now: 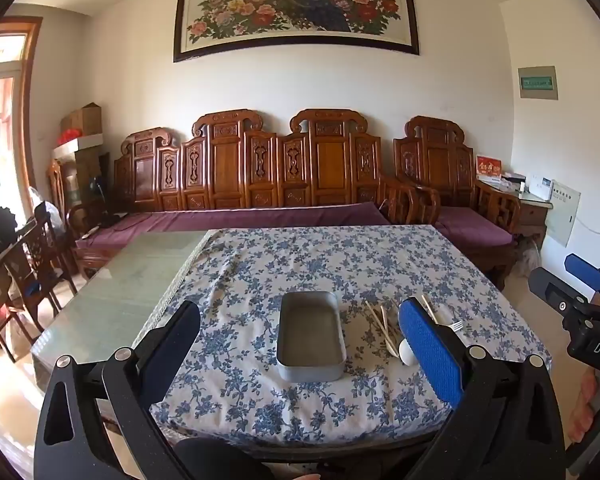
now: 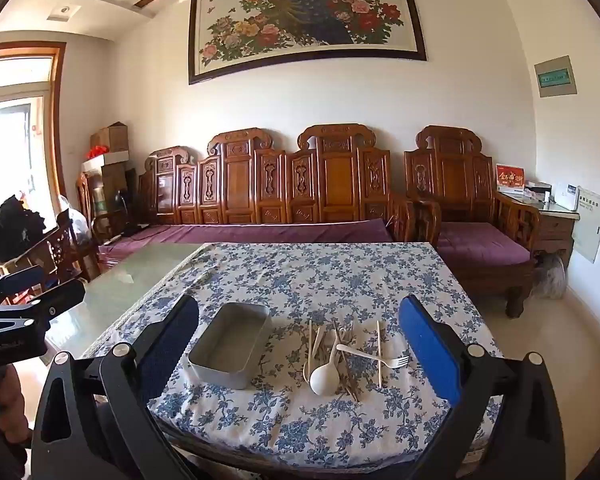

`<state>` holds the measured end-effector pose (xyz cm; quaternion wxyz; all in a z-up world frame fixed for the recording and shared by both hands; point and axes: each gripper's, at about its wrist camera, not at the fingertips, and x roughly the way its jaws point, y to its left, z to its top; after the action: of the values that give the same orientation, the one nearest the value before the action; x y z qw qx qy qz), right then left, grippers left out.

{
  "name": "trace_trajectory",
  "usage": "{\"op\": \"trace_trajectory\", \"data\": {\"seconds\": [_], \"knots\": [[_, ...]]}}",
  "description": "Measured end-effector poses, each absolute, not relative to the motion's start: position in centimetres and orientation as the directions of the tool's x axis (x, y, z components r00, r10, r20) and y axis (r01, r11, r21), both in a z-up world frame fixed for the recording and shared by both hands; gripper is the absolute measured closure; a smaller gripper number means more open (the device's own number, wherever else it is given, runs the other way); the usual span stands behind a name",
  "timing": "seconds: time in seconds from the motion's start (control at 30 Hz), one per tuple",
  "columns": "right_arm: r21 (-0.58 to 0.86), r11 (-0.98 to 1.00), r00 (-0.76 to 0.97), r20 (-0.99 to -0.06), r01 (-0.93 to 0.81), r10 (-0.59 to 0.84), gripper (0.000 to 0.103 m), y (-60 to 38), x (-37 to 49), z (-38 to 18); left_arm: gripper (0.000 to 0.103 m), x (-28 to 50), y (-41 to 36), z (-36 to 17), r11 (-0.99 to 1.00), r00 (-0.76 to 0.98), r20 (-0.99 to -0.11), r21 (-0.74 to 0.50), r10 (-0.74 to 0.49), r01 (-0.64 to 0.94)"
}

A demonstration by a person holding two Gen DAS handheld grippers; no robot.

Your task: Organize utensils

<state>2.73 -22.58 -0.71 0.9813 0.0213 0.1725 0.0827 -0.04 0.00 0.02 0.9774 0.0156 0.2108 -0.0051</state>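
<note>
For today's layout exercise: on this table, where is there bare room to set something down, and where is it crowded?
Free: the floral cloth beyond the metal tray toward the sofa, the near strip of cloth before the tray, and the bare glass top left of the cloth. Crowded: right of the tray, where spoon, fork and chopsticks overlap.

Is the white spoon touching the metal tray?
Apart. The right wrist view shows a strip of floral tablecloth between the white spoon and the empty metal tray.
</note>
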Motion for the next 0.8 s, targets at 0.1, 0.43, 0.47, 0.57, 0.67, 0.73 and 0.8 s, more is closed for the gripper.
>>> {"op": "trace_trajectory", "data": {"seconds": [0.1,0.43,0.47,0.57,0.67,0.73,0.8], "knots": [[0.069,0.986,0.927,-0.335,-0.155,0.169,0.002,-22.6,2.7,-0.7,0.006,-0.1,-0.1,0.0,0.999,0.910,-0.415,0.031,-0.005,0.019],[0.072,0.985,0.927,-0.332,-0.157,0.172,0.002,-22.7,2.5,-0.8,0.006,0.1,-0.3,1.2,0.999,0.912,-0.409,0.021,-0.013,0.024],[0.073,0.985,0.928,-0.331,-0.157,0.173,0.002,-22.4,2.5,-0.7,0.006,0.0,-0.3,1.3,0.999,0.913,-0.408,0.021,-0.015,0.025],[0.073,0.985,0.928,-0.330,-0.159,0.174,0.002,-22.2,2.4,-0.5,0.006,-0.3,-0.2,1.7,0.999,0.916,-0.401,0.019,-0.020,0.030],[0.075,0.984,0.927,-0.331,-0.161,0.177,0.002,-22.2,2.8,-0.8,0.006,-0.3,0.0,1.7,0.999,0.917,-0.398,0.018,-0.021,0.030],[0.078,0.984,0.927,-0.329,-0.163,0.180,0.002,-22.8,2.5,-0.6,0.006,-0.3,-0.1,1.4,0.999,0.917,-0.398,0.016,-0.021,0.030],[0.079,0.983,0.927,-0.329,-0.164,0.181,0.002,-22.7,2.5,-0.6,0.006,-0.2,-0.1,1.5,1.000,0.917,-0.398,0.013,-0.021,0.029]]}}
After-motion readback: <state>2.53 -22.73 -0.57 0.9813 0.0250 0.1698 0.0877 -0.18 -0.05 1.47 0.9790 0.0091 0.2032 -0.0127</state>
